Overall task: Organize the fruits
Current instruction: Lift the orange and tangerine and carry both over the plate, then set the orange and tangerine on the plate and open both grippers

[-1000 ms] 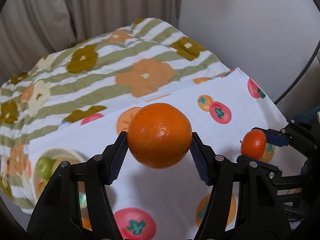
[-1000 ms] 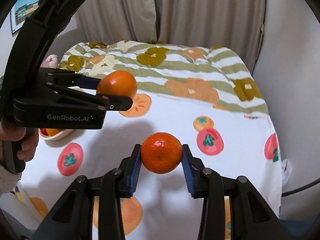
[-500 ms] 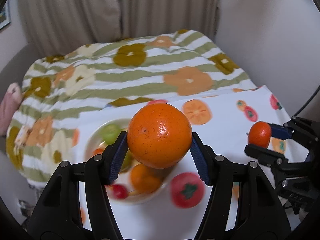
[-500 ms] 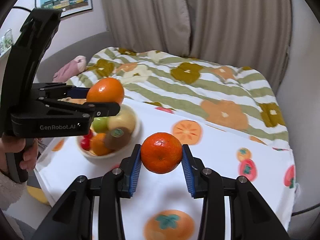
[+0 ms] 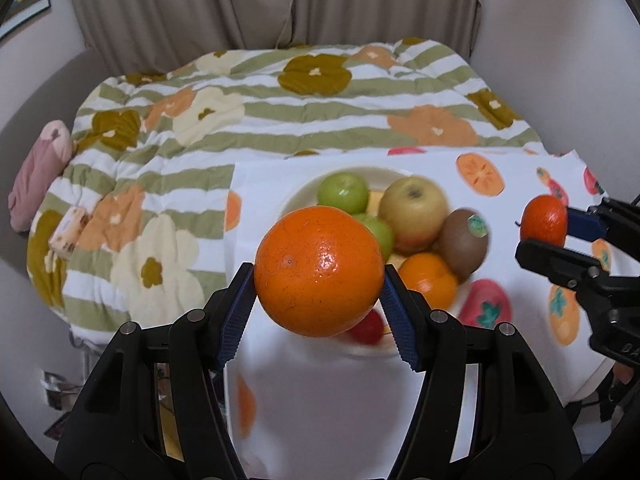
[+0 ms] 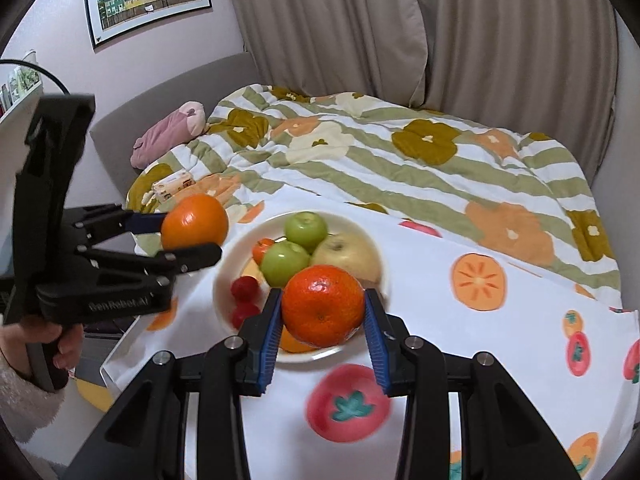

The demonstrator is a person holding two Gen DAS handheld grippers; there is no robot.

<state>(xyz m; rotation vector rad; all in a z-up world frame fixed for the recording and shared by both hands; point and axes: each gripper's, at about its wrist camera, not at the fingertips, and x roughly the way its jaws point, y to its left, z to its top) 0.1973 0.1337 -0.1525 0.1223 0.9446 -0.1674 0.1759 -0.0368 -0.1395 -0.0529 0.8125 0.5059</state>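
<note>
Green-striped floral quilt (image 6: 400, 160), fruit-printed white cloth (image 6: 480, 340), green apples (image 6: 306, 227), perhaps cream bowl (image 6: 236, 264).

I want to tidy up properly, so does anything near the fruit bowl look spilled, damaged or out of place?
Nothing looks spilled or damaged. The bowl sits upright on the fruit-print cloth with its fruit inside. Only two fruits are outside it: the large orange in the left hand-held gripper and the small orange in the right hand-held gripper.

Soft, even indoor light in two fisheye views with motion blur.
A bright glare spot sits on the large orange (image 5: 319, 271); the bowl (image 6: 224, 276) and its fruit smear slightly, as does the printed cloth (image 6: 440, 280). Edges bend and darken into a black circular vignette.
</note>
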